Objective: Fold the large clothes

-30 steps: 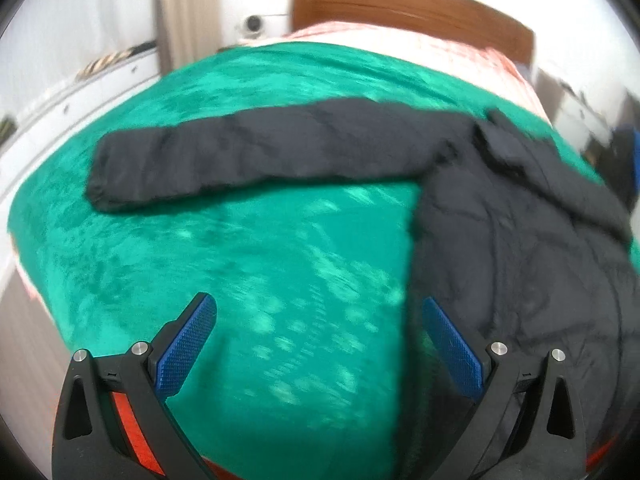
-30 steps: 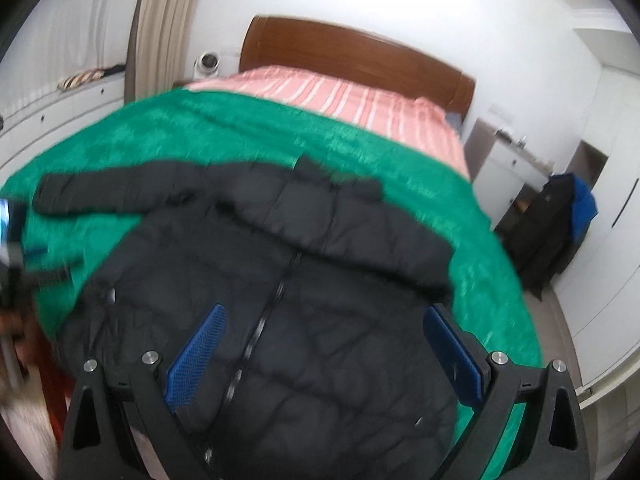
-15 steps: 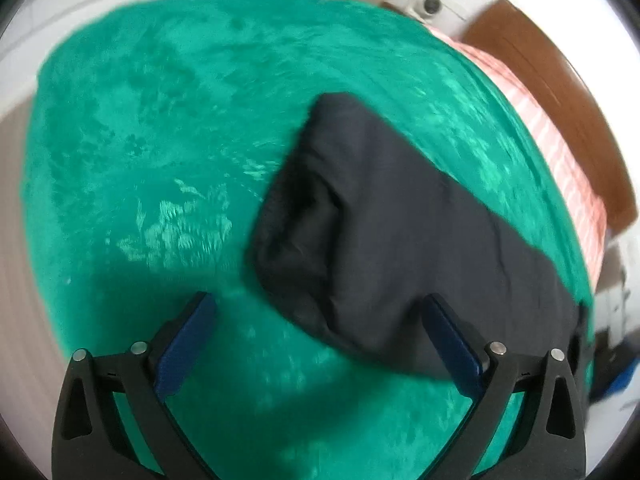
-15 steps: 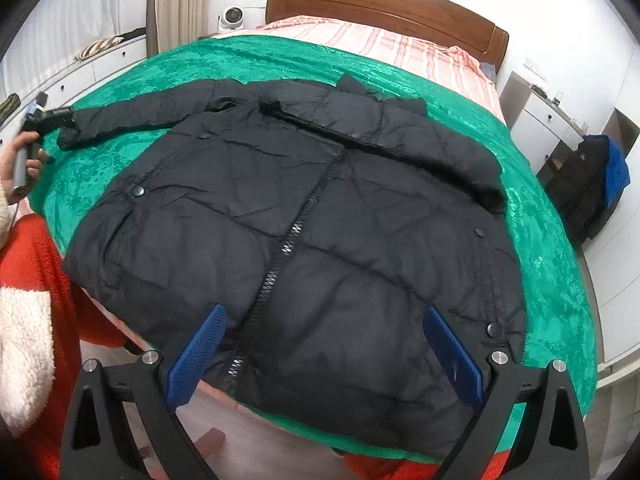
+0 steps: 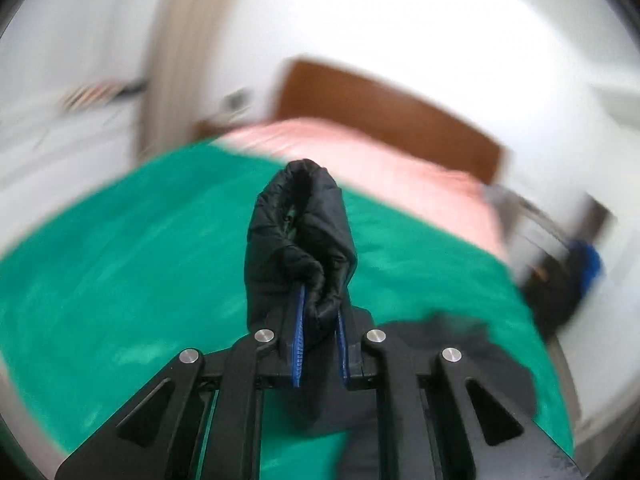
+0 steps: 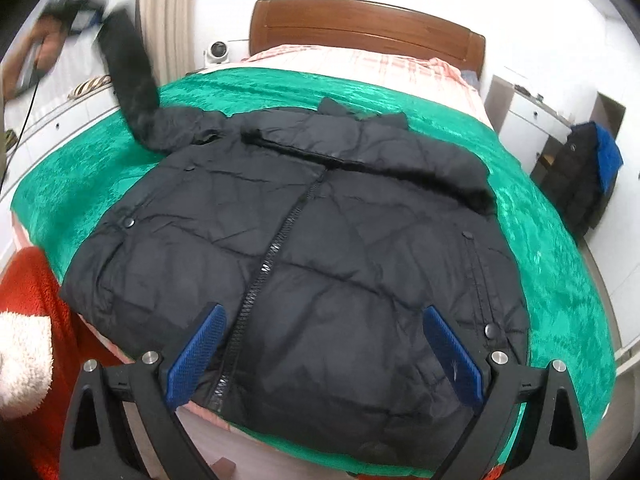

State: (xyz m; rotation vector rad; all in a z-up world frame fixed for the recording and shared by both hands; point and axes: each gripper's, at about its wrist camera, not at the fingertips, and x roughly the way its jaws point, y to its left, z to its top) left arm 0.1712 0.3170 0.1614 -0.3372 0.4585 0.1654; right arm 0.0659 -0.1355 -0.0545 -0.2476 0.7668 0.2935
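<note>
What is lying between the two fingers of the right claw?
In the right wrist view, the open right claw frames the lower front of the black jacket, with its zipper near the left finger. The claw is not gripping it.

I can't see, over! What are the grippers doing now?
Left gripper shut on sleeve cuff, lifted. Right gripper open above jacket. Nothing in the way.

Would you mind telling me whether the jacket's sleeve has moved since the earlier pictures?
Yes: the sleeve has risen off the green blanket, lifted by the left gripper.
</note>
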